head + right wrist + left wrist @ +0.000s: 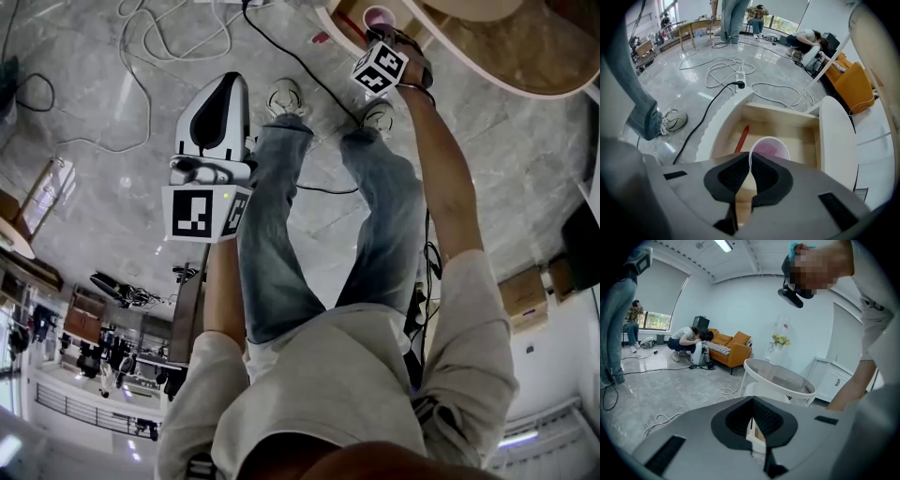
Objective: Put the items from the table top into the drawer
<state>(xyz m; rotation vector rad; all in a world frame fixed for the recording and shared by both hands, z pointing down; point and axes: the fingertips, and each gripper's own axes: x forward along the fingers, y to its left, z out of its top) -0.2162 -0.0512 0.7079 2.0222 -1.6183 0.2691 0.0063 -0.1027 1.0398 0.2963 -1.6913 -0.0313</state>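
Observation:
My right gripper (751, 157) is shut on the rim of a white cup with a pink inside (771, 149). It holds the cup over the open wooden drawer (780, 112), pointing steeply down. A red pen-like stick (742, 138) lies in the drawer's left part. In the head view the right gripper (382, 33) and the cup (380, 17) hang at the drawer (349, 21) under the round table top (525, 56). My left gripper (225, 84) is out over the floor, left of the person's legs. Its jaws (752, 401) are shut with nothing between them.
Cables (169, 42) run over the grey stone floor, one black lead (701, 122) passing close to the drawer's left side. The person's shoes (286, 94) stand near the drawer. A white round glass-topped table (778, 378), an orange sofa (733, 348) and white cabinets (834, 380) lie further off.

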